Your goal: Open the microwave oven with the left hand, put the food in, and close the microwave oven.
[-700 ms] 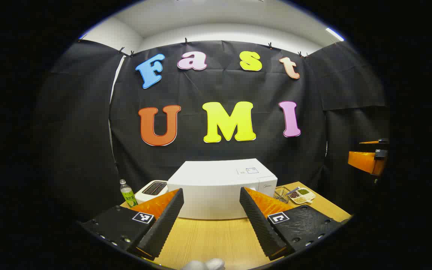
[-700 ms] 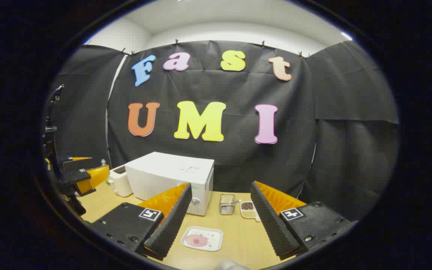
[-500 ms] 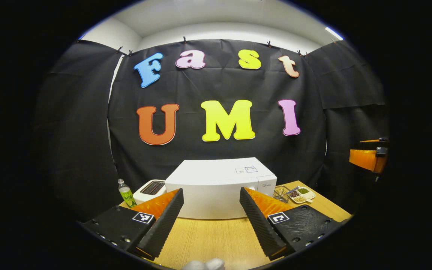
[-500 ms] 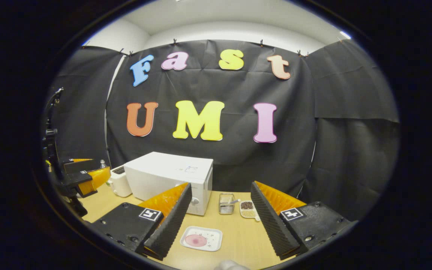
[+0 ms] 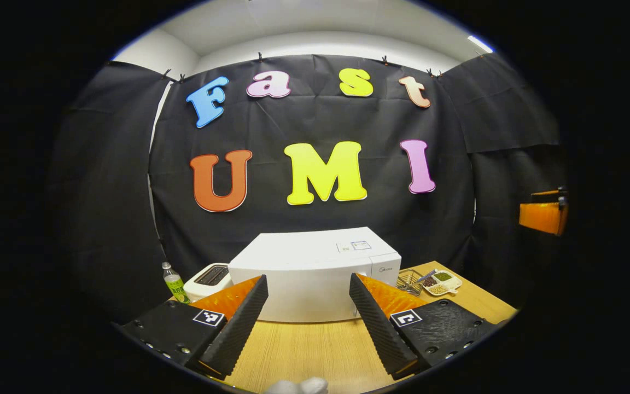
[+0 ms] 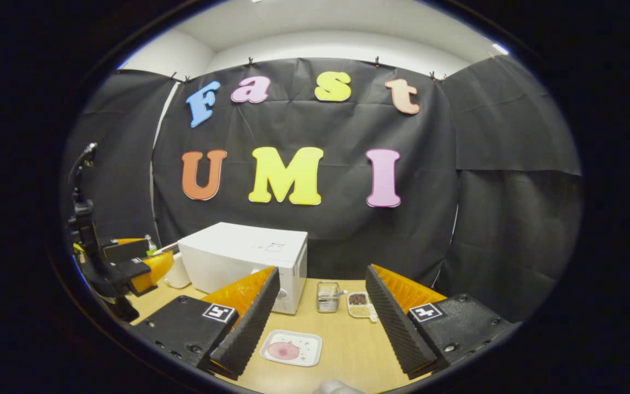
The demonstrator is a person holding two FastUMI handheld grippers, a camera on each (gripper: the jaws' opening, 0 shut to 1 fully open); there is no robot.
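Both claws wide, empty; microwave (image 5: 315,273) shut ahead of left claw (image 5: 308,298).

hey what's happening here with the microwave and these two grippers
A person holds two grippers above a wooden table, both empty with jaws open. The left gripper faces the white microwave, whose door is shut. The right gripper hangs over a white tray of food in front of the microwave. Nothing is grasped yet.
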